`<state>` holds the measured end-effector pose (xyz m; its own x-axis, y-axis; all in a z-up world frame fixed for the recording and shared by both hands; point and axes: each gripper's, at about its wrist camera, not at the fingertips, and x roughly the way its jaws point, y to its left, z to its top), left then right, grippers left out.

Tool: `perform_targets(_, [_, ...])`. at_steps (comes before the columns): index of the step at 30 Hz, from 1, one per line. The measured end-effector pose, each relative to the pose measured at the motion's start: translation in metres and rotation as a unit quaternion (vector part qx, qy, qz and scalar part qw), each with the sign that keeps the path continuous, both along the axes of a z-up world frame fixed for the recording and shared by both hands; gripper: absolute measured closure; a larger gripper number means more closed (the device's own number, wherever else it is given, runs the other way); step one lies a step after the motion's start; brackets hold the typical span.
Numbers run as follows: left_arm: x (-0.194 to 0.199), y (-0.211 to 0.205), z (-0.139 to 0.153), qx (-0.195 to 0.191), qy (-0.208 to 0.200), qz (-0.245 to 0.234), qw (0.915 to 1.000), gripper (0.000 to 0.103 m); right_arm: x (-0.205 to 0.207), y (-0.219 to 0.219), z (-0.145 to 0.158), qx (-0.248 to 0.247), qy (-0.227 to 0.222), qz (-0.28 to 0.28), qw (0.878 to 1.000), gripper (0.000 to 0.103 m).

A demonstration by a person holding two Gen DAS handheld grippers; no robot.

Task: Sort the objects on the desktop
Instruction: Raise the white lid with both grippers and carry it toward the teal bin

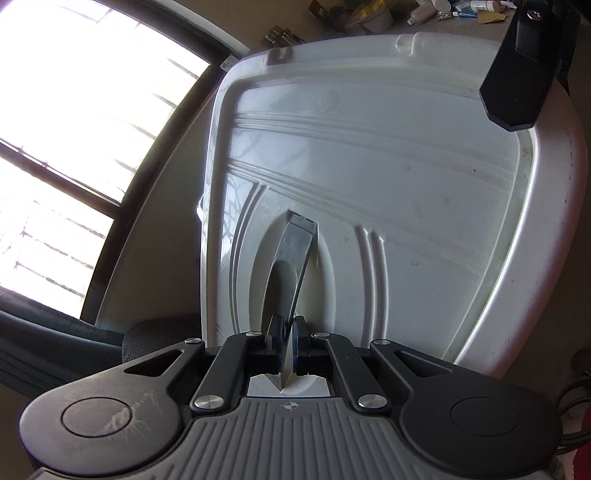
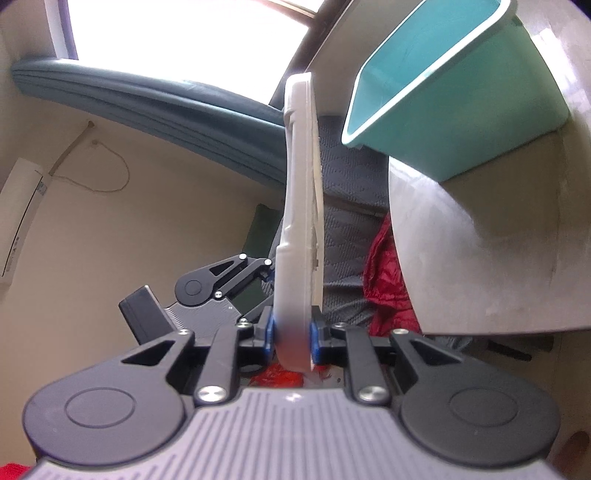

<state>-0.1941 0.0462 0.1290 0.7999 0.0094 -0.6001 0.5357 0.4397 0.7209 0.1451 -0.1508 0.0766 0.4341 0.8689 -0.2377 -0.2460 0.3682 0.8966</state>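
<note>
A large white plastic lid (image 1: 388, 177) with moulded ridges fills the left wrist view. My left gripper (image 1: 289, 338) is shut on the lid's handle flap (image 1: 295, 254) at its near edge. In the right wrist view the same lid (image 2: 301, 206) shows edge-on, upright. My right gripper (image 2: 291, 338) is shut on its near edge. The left gripper (image 2: 221, 284) shows on the lid's far side. The right gripper's black body (image 1: 517, 74) shows at the lid's top right corner. The lid is held off the table, tilted.
A teal plastic bin (image 2: 443, 92) stands on the grey table (image 2: 498, 258) to the right. Bottles and tubes (image 1: 461, 11) lie on the table beyond the lid. A chair with a red cloth (image 2: 388, 288) is below. A bright window (image 1: 74, 110) is at the left.
</note>
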Motion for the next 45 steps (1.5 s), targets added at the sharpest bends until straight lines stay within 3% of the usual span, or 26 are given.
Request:
perform_targets(3, [-0.017,-0.006,-0.001,-0.002,-0.002,-0.002,1.0000,0.098,-0.013,0.001,-0.001,-0.002,-0.001,-0.003,1.000,0.084])
perform_targets(18, [-0.015,-0.002,-0.002,-0.027,-0.014,-0.057,0.9979,0.097,-0.078,0.011,-0.002,-0.020,-0.013,-0.054,0.998,0.084])
perform_targets(31, [-0.047,0.008,-0.009,-0.036,-0.012,-0.087,0.9955,0.097,-0.143,0.044,-0.002,-0.035,-0.006,-0.085,0.996,0.085])
perform_targets(37, [-0.042,0.023,-0.006,-0.046,-0.023,-0.084,0.9952,0.097,-0.153,0.062,0.015,-0.073,-0.031,-0.089,0.993,0.085])
perform_targets(45, [-0.038,0.028,-0.002,-0.040,-0.026,-0.087,0.9950,0.097,-0.162,0.071,0.018,-0.063,-0.047,-0.090,0.993,0.085])
